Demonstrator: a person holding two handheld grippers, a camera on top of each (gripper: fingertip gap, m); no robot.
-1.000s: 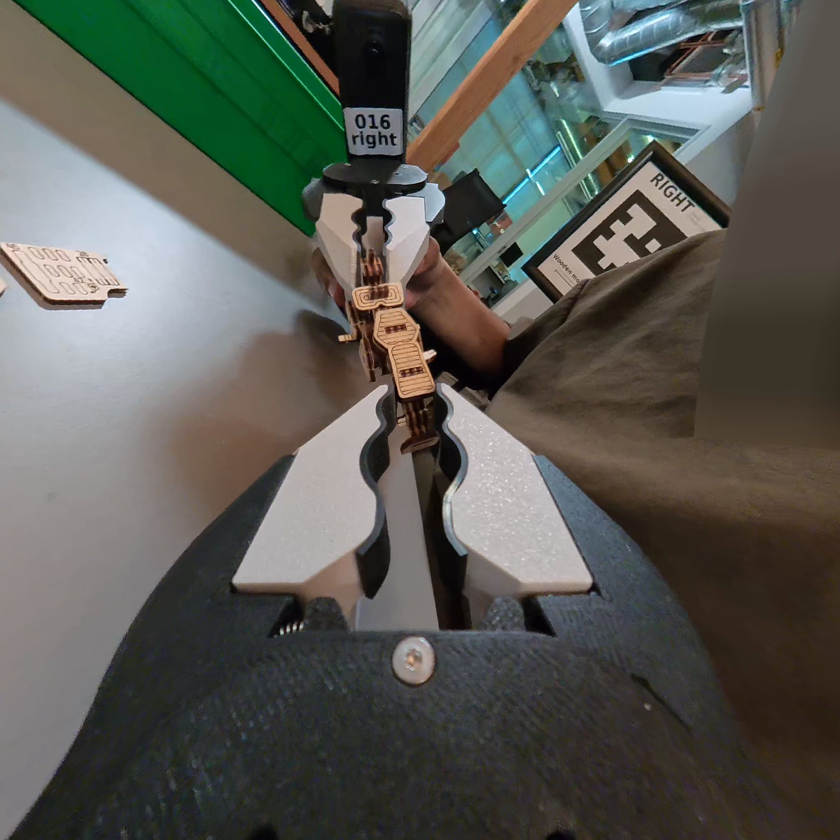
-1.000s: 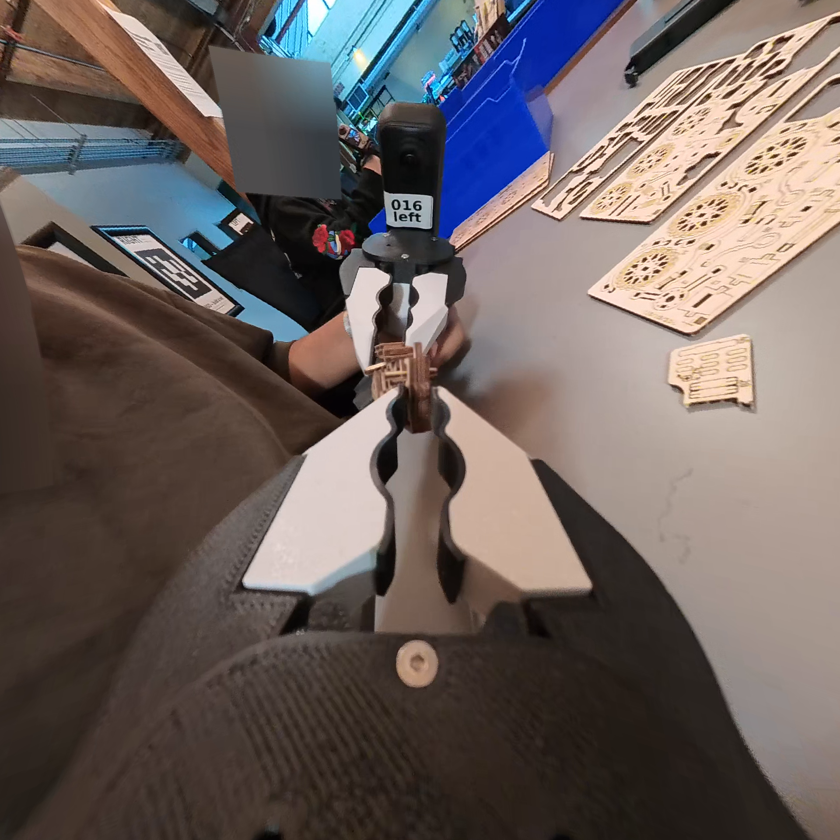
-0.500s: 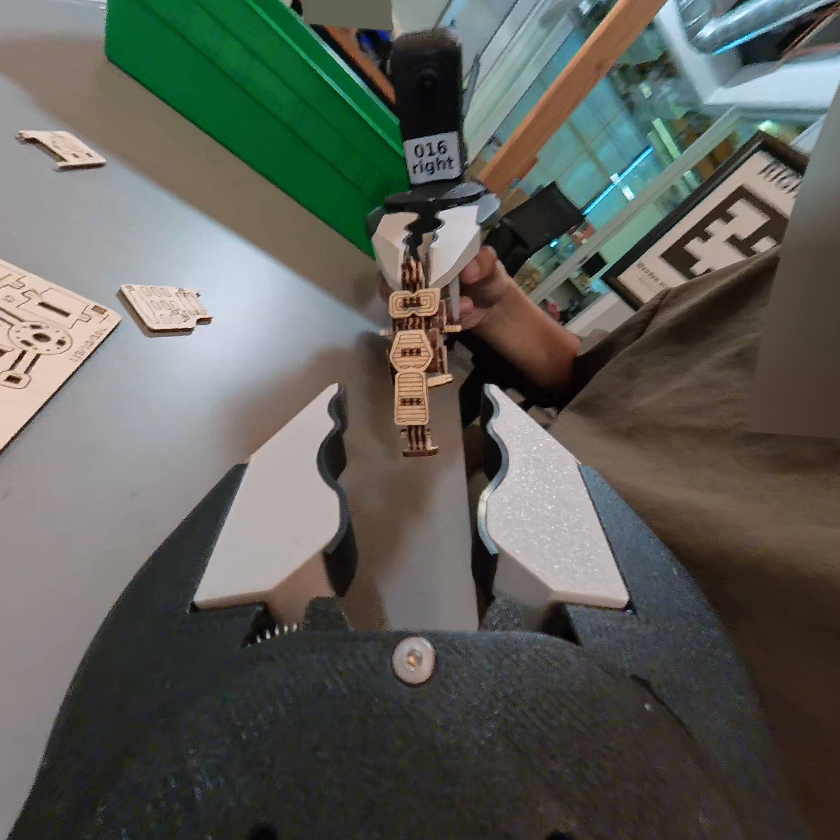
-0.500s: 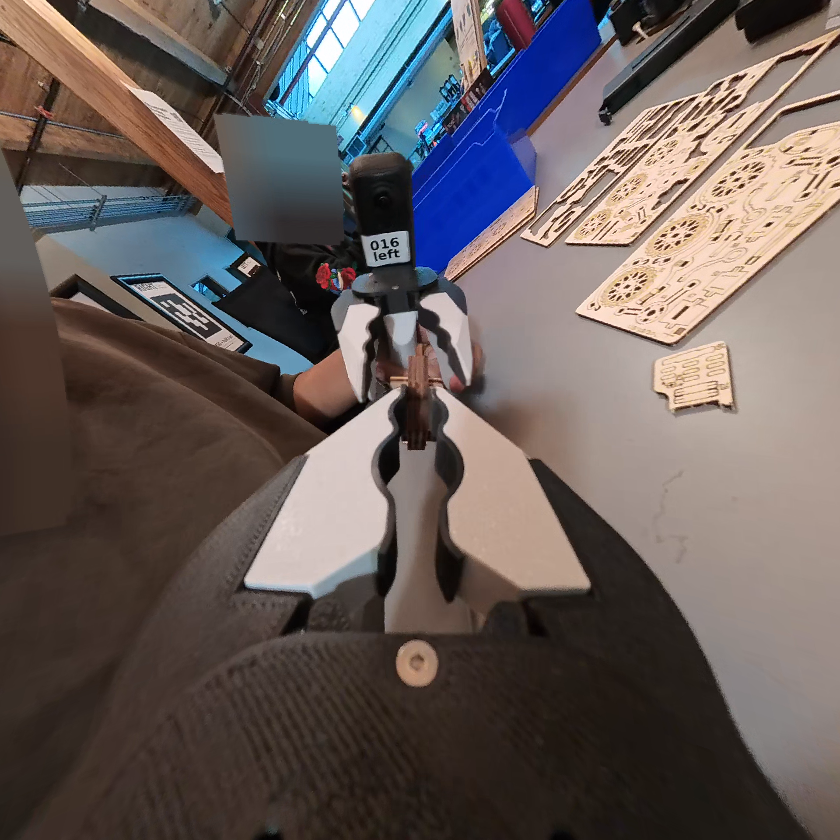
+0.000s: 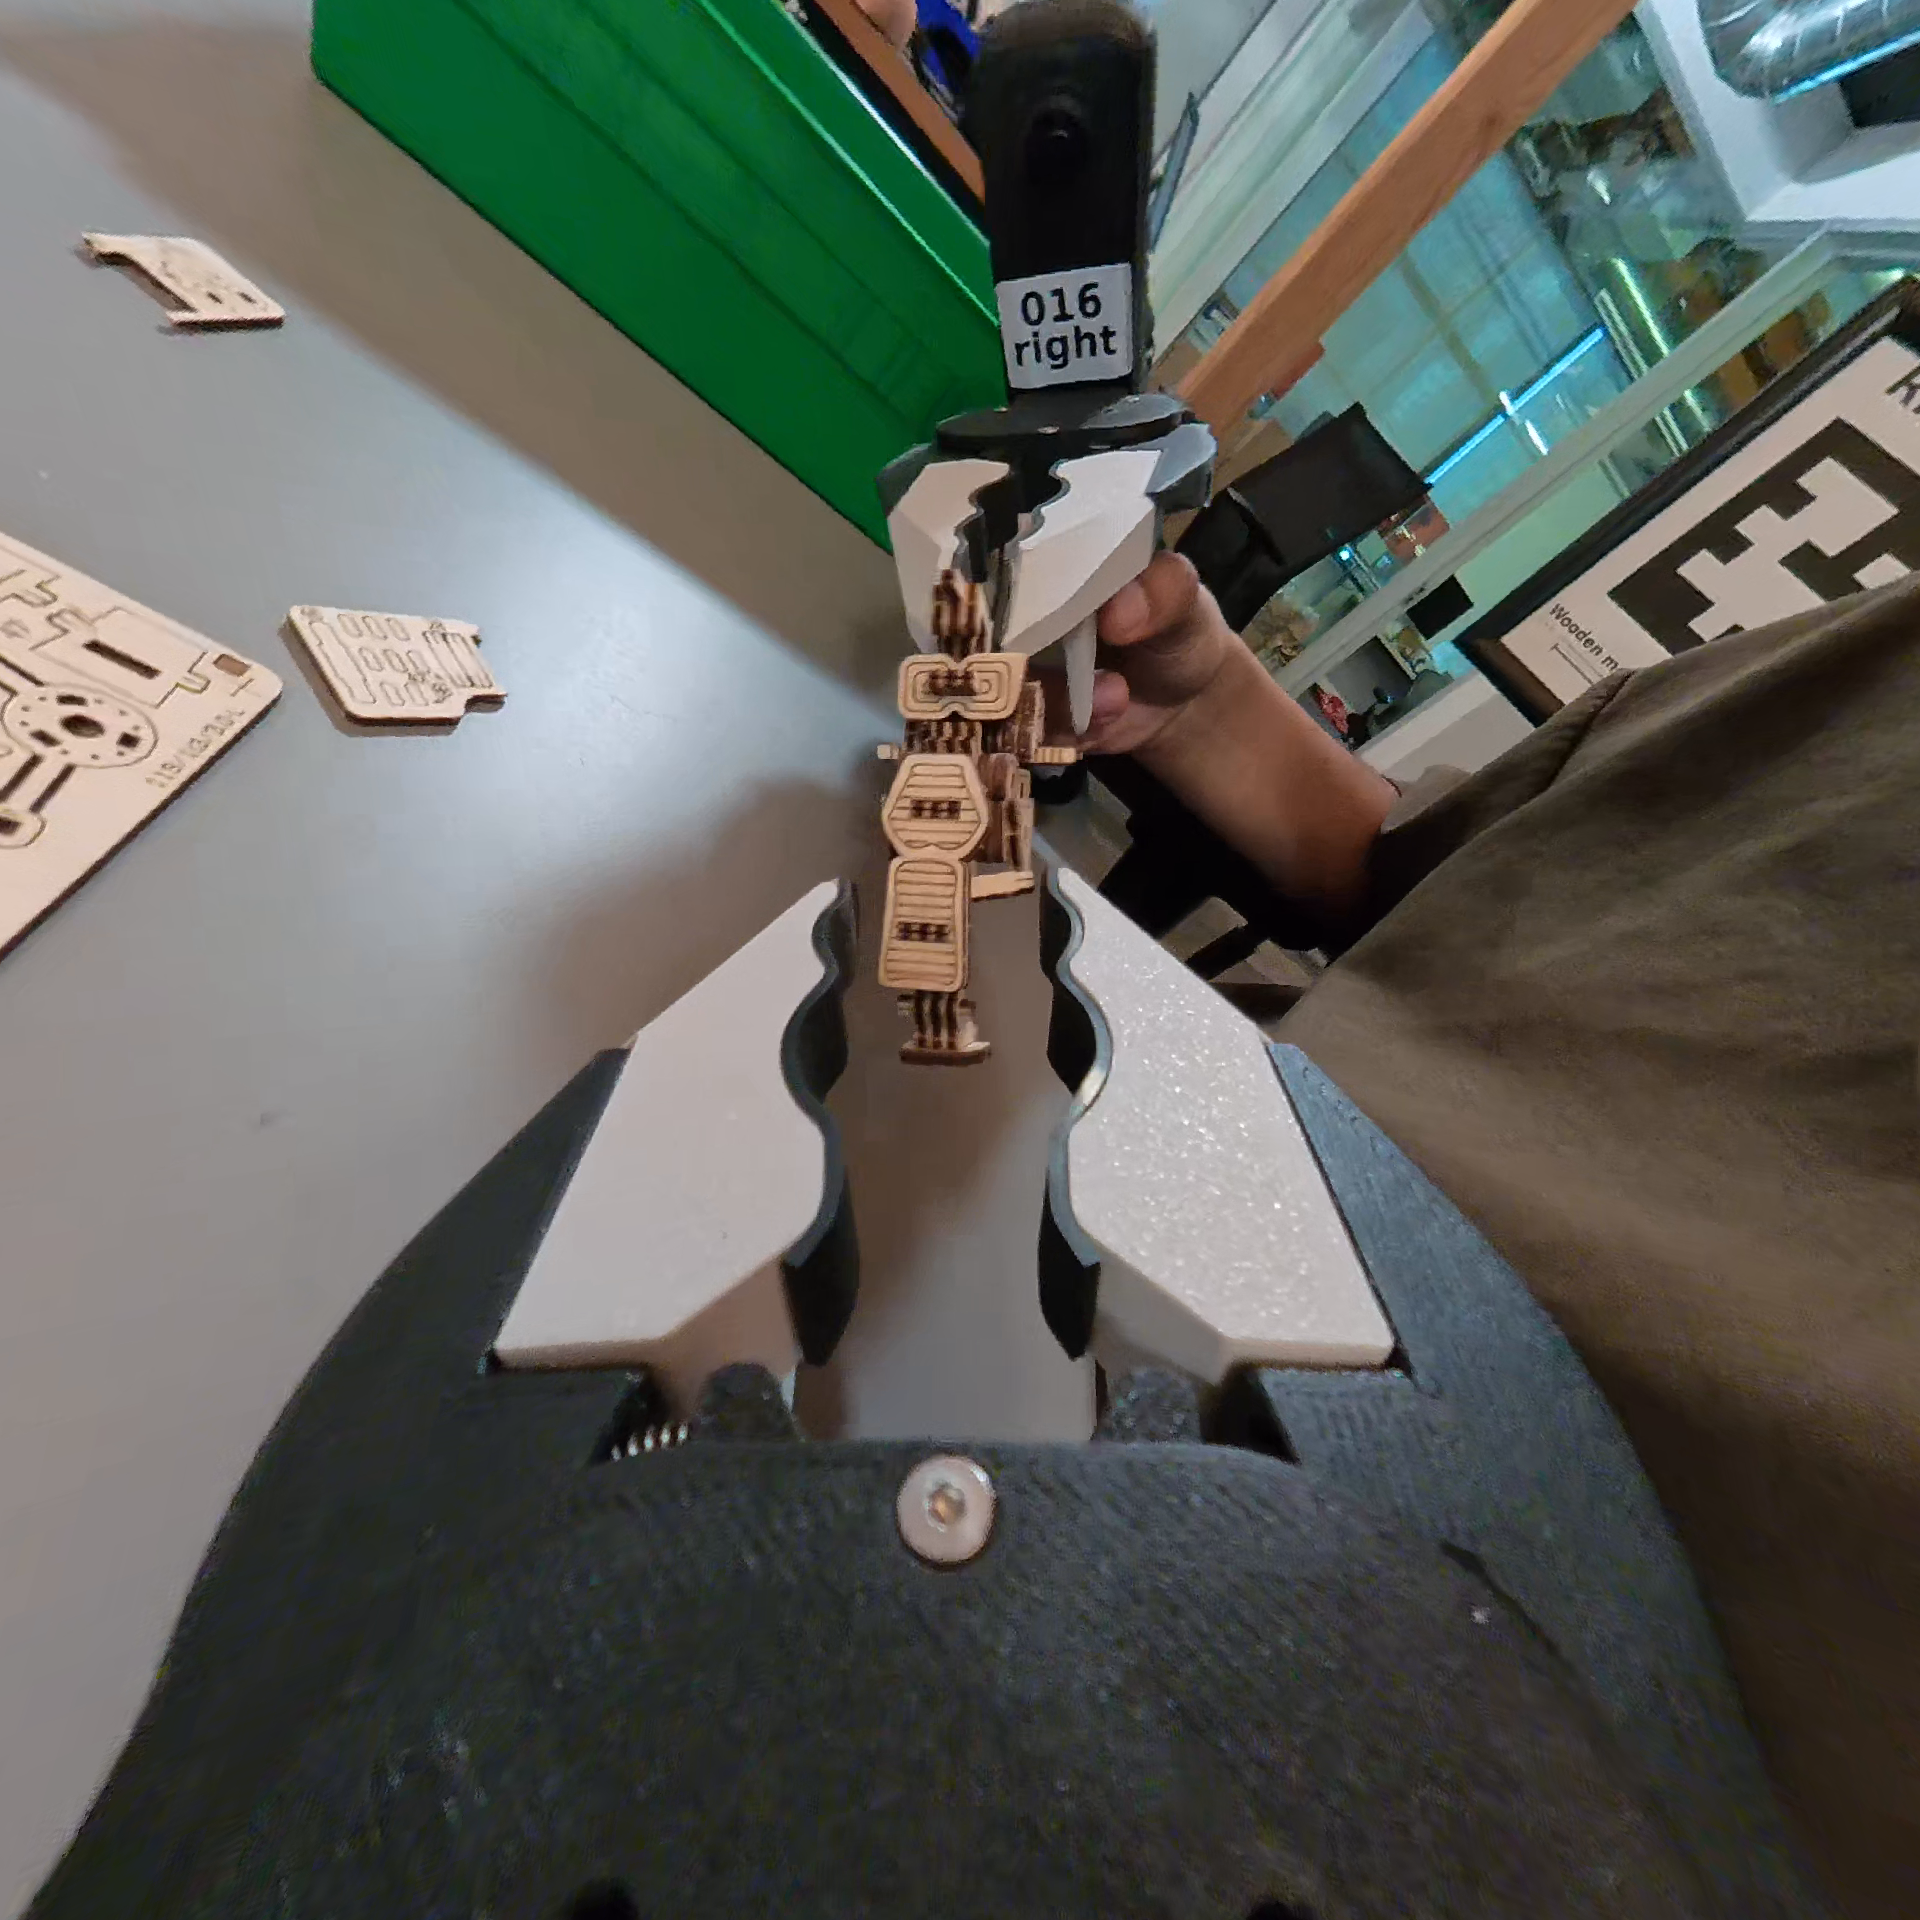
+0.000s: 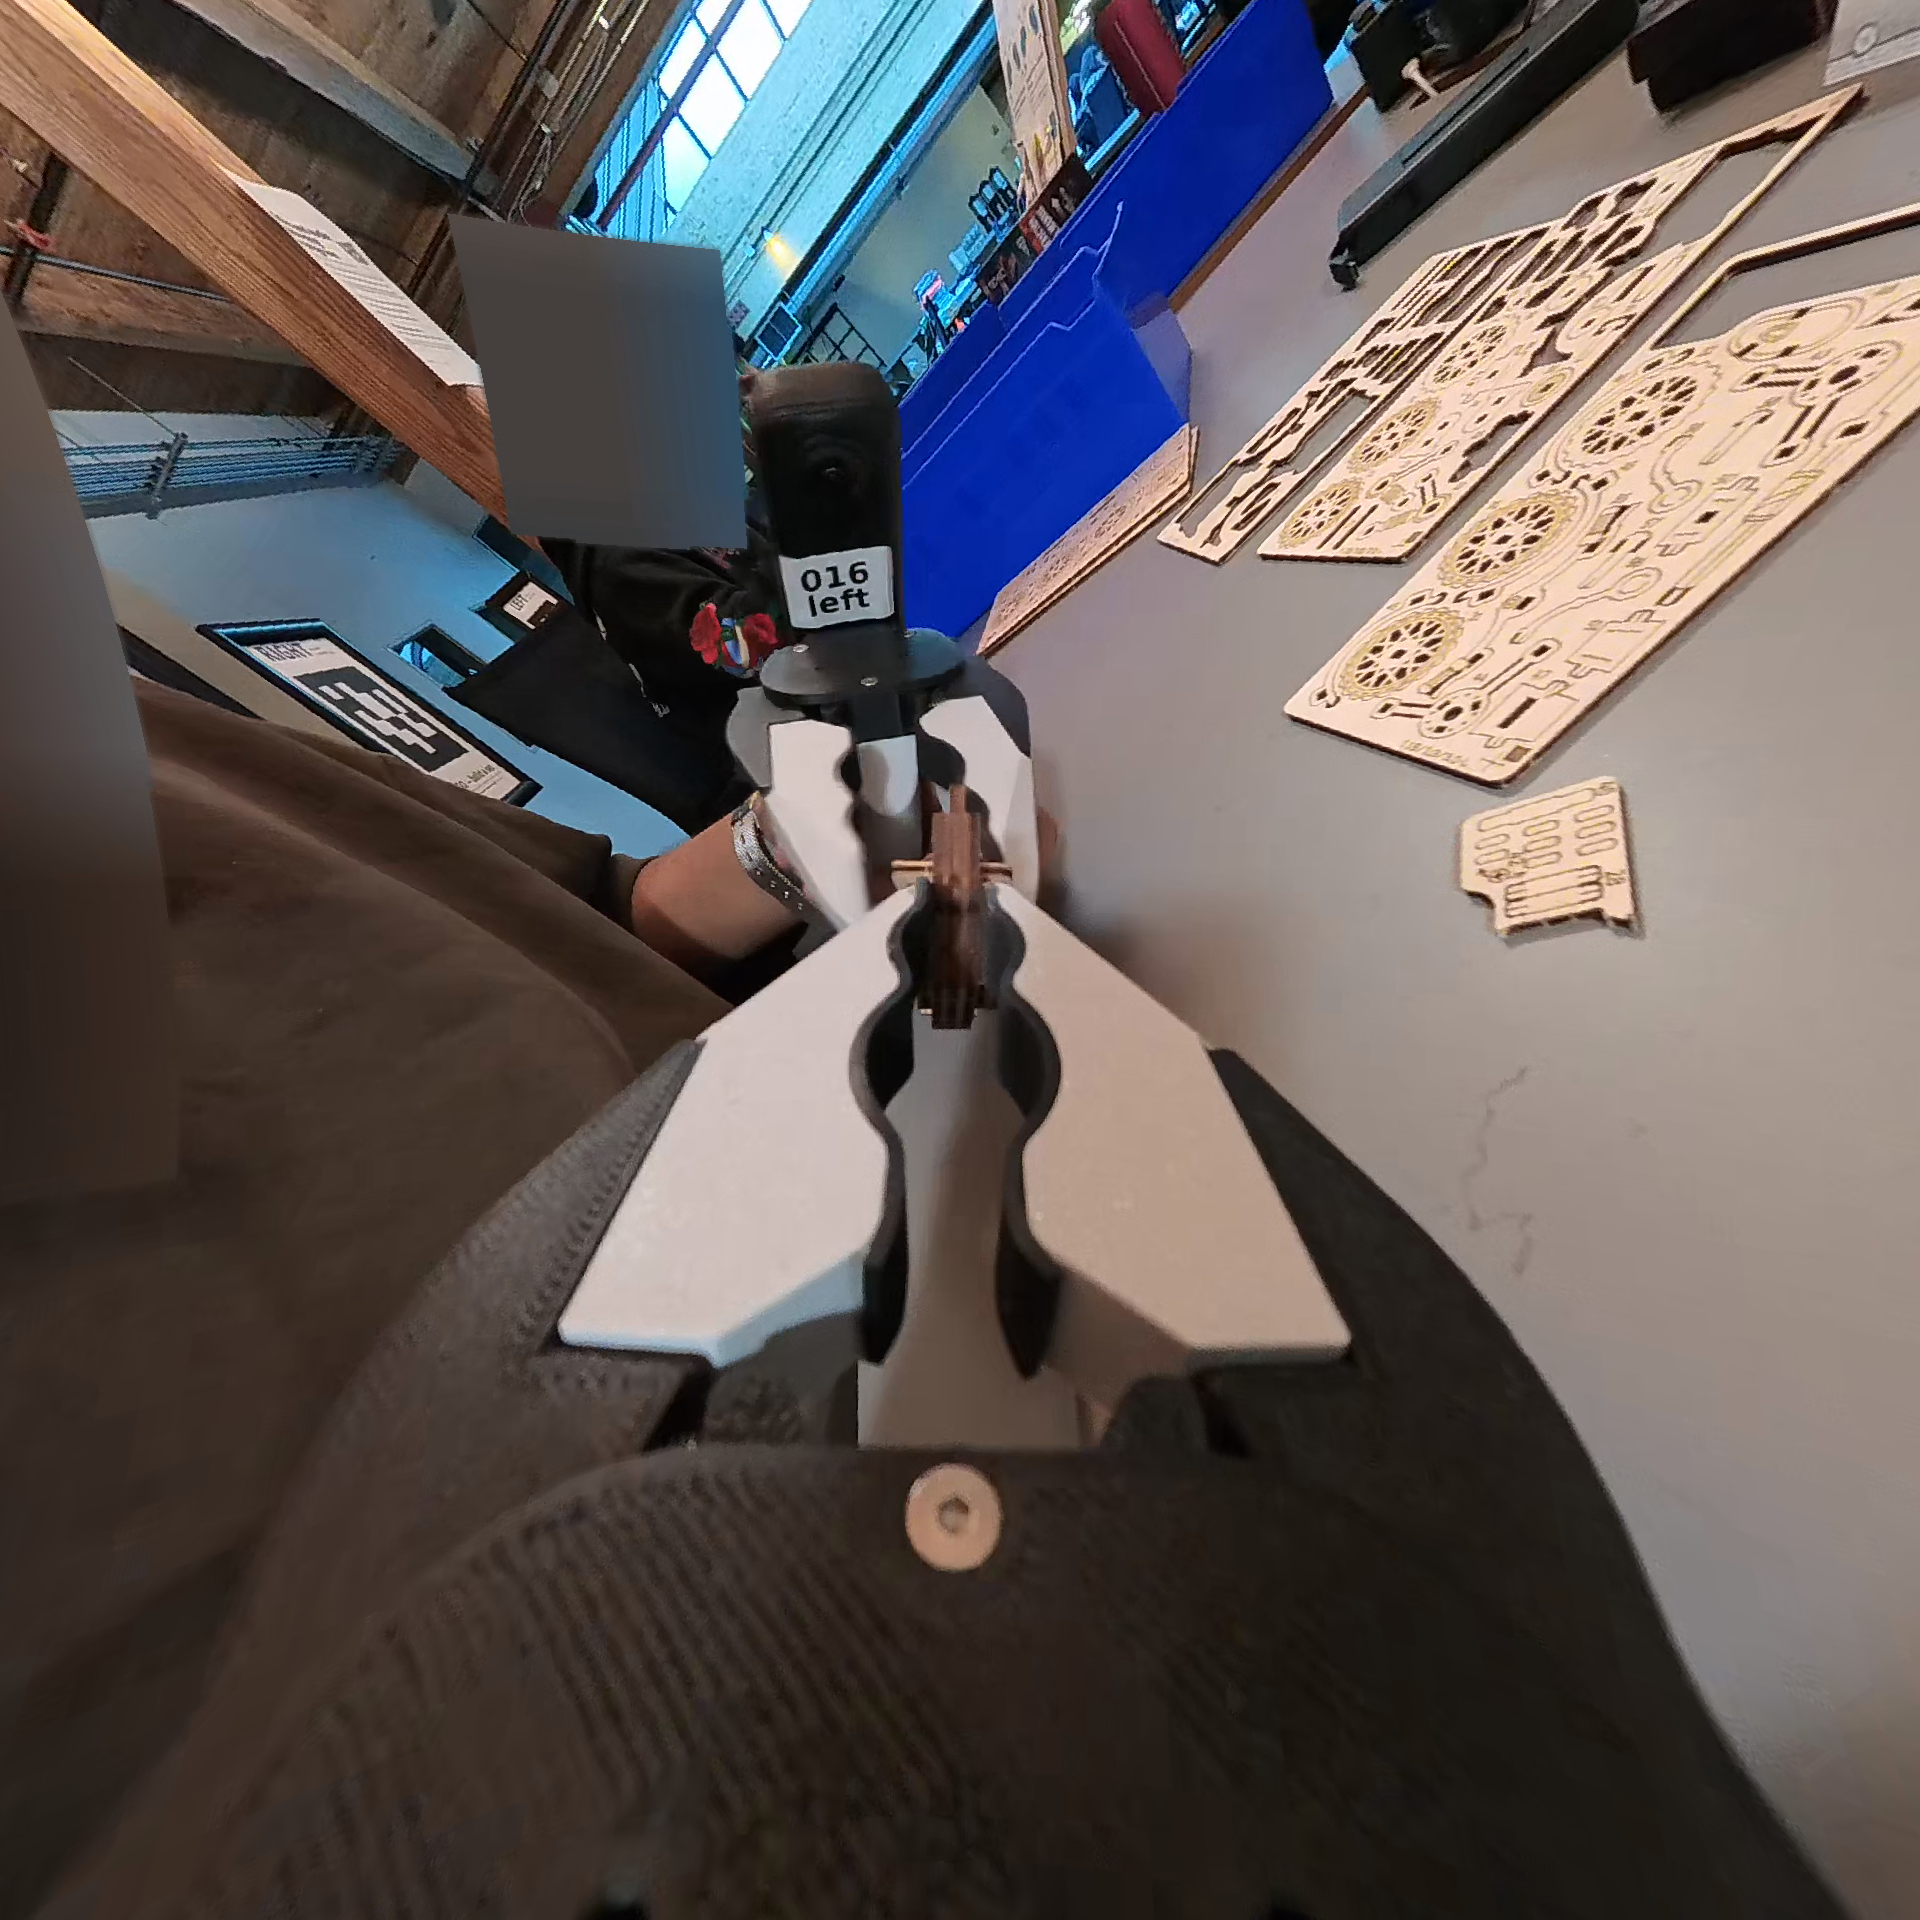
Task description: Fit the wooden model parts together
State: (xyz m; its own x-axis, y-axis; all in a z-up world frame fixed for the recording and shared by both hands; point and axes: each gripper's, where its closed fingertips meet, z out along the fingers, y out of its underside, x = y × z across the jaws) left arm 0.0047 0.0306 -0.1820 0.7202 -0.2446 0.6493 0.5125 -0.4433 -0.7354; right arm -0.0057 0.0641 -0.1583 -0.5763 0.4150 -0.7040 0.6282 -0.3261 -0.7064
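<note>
A small wooden model assembly [image 5: 930,831] hangs in the air over the grey table [image 5: 416,1039]. In the left wrist view my right gripper [image 5: 987,613] is shut on its upper end. My left gripper [image 5: 945,894] is open. Its fingers [image 5: 727,1122] stand on either side of the assembly's lower end with a gap on both sides. In the right wrist view my right gripper [image 6: 954,899] pinches the assembly [image 6: 956,935] edge-on at the fingertips. The left gripper [image 6: 925,842] faces it close behind, jaws apart.
A green box [image 5: 665,208] stands at the back, with a parts sheet [image 5: 83,748] and two small wooden pieces [image 5: 400,675] on the table. The right wrist view shows a blue bin [image 6: 1039,436], several parts sheets [image 6: 1610,520] and a small piece [image 6: 1548,857]. A person's olive sleeve [image 5: 1610,935] is close. The tips of one gripper are about 5 cm away from the tips of the other. Both grippers' tips are roughly 11 cm from the small piece [image 6: 1548,857]. Seen from the left wrist view [image 5: 421,646] as well.
My left gripper let go of the assembly's lower end, opened wide, then narrowed around it again without touching. My right gripper kept its grip on the assembly.
</note>
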